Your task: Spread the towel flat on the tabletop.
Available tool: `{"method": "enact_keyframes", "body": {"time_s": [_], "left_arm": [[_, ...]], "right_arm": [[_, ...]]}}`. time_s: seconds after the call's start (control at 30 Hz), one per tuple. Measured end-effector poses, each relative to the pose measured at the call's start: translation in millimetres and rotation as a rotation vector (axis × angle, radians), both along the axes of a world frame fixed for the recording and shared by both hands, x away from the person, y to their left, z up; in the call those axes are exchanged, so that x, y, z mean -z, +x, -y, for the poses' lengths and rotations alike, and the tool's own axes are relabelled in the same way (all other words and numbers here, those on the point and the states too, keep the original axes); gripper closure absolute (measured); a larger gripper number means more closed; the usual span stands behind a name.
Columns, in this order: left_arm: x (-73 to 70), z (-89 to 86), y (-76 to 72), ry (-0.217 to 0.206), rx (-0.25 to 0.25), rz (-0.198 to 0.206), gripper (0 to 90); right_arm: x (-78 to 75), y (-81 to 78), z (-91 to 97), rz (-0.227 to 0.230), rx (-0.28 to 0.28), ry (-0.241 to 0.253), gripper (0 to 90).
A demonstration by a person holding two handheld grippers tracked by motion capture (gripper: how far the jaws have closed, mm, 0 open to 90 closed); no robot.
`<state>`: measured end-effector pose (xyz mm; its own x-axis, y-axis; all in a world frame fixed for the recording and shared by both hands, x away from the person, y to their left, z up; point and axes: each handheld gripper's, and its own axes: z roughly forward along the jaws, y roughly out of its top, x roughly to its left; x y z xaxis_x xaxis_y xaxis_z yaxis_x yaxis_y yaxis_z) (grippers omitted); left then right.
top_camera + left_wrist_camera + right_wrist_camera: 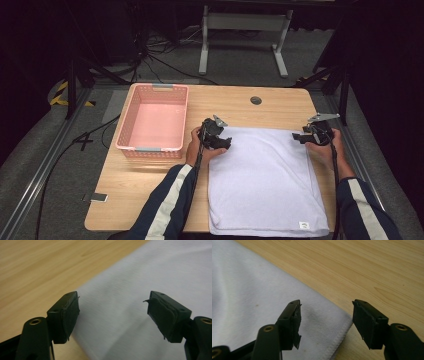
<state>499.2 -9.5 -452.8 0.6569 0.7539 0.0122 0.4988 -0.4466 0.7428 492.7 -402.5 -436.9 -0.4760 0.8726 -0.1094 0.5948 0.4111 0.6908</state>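
I have the white towel point(265, 180) lying folded flat at the table's point(150, 200) front right; my left gripper point(226, 143) stands at its far left corner, my right gripper point(298, 136) at its far right corner, both spread wide, gripping nothing

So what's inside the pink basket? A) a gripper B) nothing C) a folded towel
B: the pink basket shows a bare pink floor in the high view, while the white towel lies flat on the table beside it.
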Motion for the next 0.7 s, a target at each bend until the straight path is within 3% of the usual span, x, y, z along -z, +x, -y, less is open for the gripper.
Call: {"method": "enact_keyframes", "body": {"time_s": [0.07, 0.13, 0.17, 0.23, 0.3, 0.33, 0.4, 0.47, 0.5, 0.53, 0.57, 0.6, 0.63, 0.7], "left_arm": [[1.0, -1.8, 8.6, 0.021, -0.034, -0.004, 25.0], [4.5, -3.4, 15.8, -0.001, -0.06, -0.017, 24.4], [8.1, -2.1, 20.6, 0.034, -0.08, -0.031, 23.6], [10.4, -2.1, 22.6, 0.042, -0.092, -0.026, 22.3], [15.1, -6.1, 25.9, 0.007, -0.097, -0.049, 21.0], [17.0, -10.7, 27.7, -0.034, -0.098, -0.071, 20.4], [17.1, -12.0, 27.2, -0.035, -0.096, -0.073, 20.3], [17.1, -14.0, 27.0, -0.026, -0.076, -0.062, 21.2], [16.4, -15.4, 26.5, -0.035, -0.06, -0.064, 24.7], [15.7, -16.2, 25.6, -0.049, -0.045, -0.068, 42.0], [14.9, -17.8, 25.5, -0.052, -0.03, -0.07, 42.0], [13.7, -19.4, 24.9, -0.056, -0.018, -0.081, 48.8], [13.6, -20.9, 24.9, -0.084, 0.009, -0.103, 63.4], [13.8, -21.4, 24.2, -0.107, 0.012, -0.121, 74.6]], "right_arm": [[4.2, 3.9, 3.8, -0.011, 0.02, 0.009, 36.6], [8.0, 7.7, 9.5, -0.035, 0.036, 0.033, 34.2], [12.3, 9.9, 13.9, -0.049, 0.05, 0.05, 32.5], [14.8, 11.2, 17.6, -0.053, 0.051, 0.074, 30.4], [15.8, 11.4, 18.5, -0.054, 0.054, 0.092, 30.6], [16.1, 11.3, 18.7, -0.053, 0.048, 0.093, 31.6], [16.0, 11.2, 19.0, -0.055, 0.039, 0.098, 33.3], [15.1, 10.8, 18.3, -0.058, 0.008, 0.099, 43.3], [13.8, 9.6, 16.8, -0.067, -0.021, 0.104, 53.1], [13.1, 8.6, 15.2, -0.072, -0.048, 0.107, 64.1], [13.1, 8.6, 15.2, -0.072, -0.048, 0.107, 64.1], [12.9, 8.2, 14.3, -0.077, -0.056, 0.113, 68.4], [12.5, 7.9, 13.8, -0.086, -0.066, 0.118, 72.1], [11.8, 7.2, 12.1, -0.099, -0.072, 0.124, 78.1]]}}
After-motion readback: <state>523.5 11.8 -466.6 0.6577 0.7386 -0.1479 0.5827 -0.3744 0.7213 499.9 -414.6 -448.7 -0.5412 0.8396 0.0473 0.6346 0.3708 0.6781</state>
